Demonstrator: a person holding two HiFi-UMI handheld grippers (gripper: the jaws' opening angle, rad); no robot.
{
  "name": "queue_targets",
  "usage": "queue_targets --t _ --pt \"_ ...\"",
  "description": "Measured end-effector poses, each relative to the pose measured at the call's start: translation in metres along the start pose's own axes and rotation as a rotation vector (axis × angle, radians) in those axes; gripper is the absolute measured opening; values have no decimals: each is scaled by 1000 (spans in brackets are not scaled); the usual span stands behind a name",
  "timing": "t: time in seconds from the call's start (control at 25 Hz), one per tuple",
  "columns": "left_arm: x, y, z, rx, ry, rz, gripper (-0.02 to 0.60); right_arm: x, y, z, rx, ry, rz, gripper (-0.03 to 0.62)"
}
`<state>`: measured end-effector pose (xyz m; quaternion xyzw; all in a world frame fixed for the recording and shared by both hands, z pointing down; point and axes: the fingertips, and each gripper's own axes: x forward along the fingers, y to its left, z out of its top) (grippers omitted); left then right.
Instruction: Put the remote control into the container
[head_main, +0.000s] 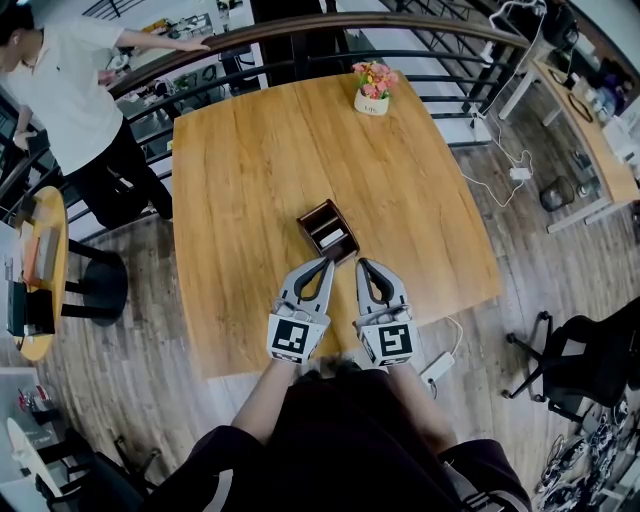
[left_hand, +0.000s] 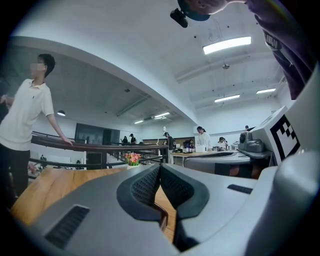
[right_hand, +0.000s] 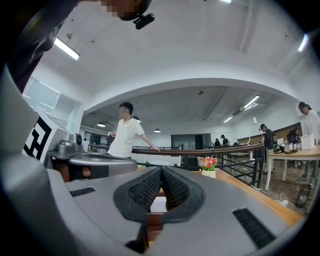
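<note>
Both the left claw (head_main: 325, 263) and right claw (head_main: 363, 264) are resting pressed together, empty, just beside the brown container (head_main: 311, 219). The pale remote control (head_main: 336, 238) seemingly lying inside is looking light, stiff and slick, so pinching its long sides is seeming safest.

1. No legible text, brand or number in any view.
2. Flower pot (head_main: 371, 103), top centre of head view: dark print, too small to read.
3. Left gripper (head_main: 326, 262) and right gripper (head_main: 362, 264) cubes: square marker patterns only.

We see a wooden bench (head_main: 250, 180) carrying a brown container (head_main: 308, 222) and, at its far edge, a flower pot (head_main: 372, 100).
</note>
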<state>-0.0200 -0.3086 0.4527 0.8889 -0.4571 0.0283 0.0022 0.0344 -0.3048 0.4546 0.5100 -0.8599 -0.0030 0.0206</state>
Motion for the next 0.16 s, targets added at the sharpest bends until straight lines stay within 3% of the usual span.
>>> queue_targets --t 0.16 --pt "1 0 -4 1 7 -1 14 1 -1 -1 -8 5 -6 18"
